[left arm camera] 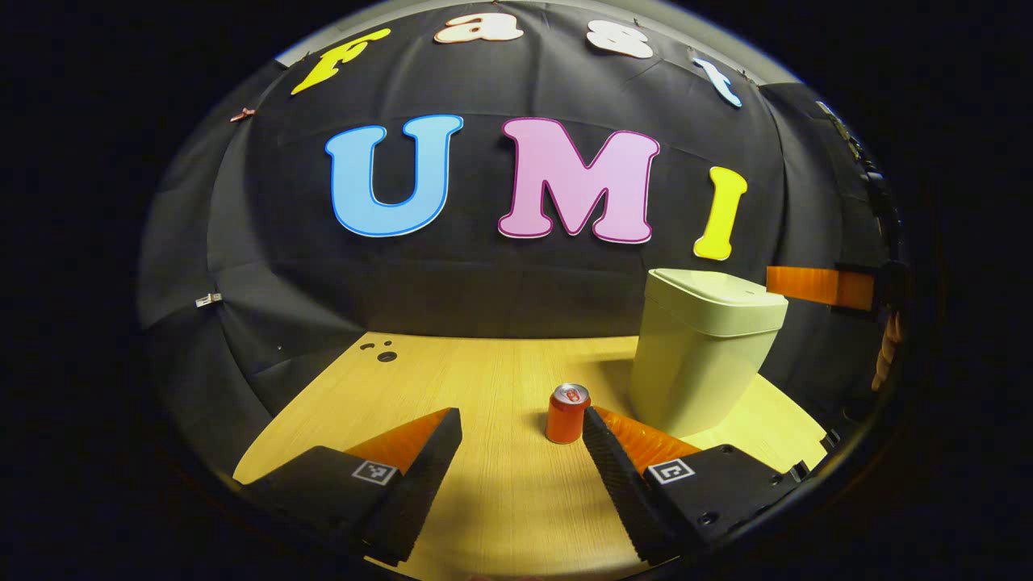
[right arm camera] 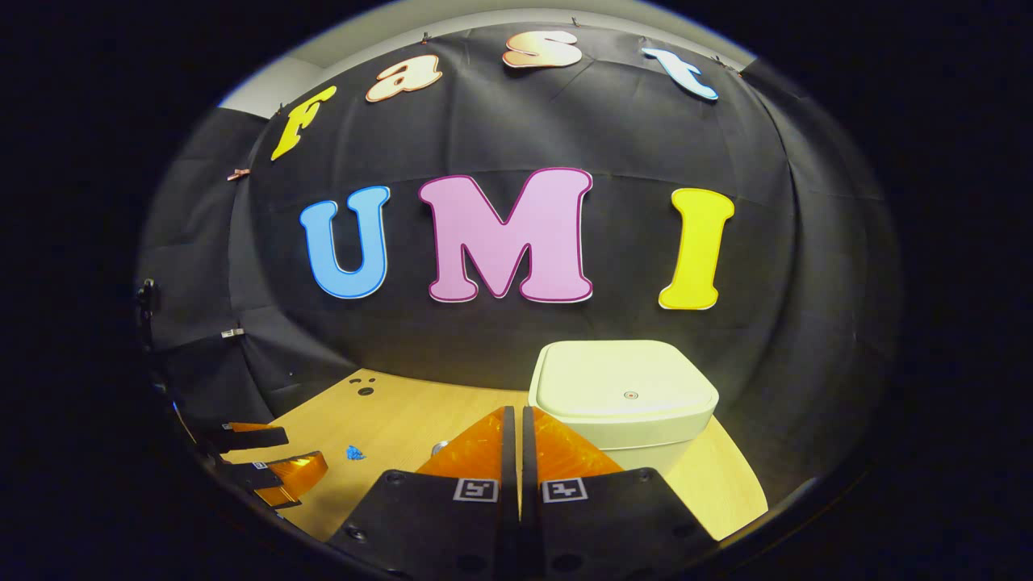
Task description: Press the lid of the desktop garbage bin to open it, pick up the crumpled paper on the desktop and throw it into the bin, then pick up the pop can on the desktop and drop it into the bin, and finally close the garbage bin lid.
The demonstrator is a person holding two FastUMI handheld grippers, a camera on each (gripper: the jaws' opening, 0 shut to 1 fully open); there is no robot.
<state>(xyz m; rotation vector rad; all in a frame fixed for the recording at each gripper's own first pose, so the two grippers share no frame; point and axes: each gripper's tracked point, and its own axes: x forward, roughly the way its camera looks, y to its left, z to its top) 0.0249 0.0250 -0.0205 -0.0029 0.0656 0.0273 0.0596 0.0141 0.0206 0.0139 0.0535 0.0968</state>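
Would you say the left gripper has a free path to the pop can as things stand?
Probably yes: the left gripper is open, and the pop can stands upright just ahead by its right finger, on bare table, apart from the bin.

Your right gripper (right arm camera: 516,420) hides the bin's (right arm camera: 625,395) lower front and most of the pop can (right arm camera: 440,446). The small blue thing (right arm camera: 354,453) on the desktop (right arm camera: 403,420) is too small to identify.

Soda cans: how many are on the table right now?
1. The red can stands upright on the wooden table, just left of the closed bin, ahead of the open left gripper. Others may hide behind the bin.
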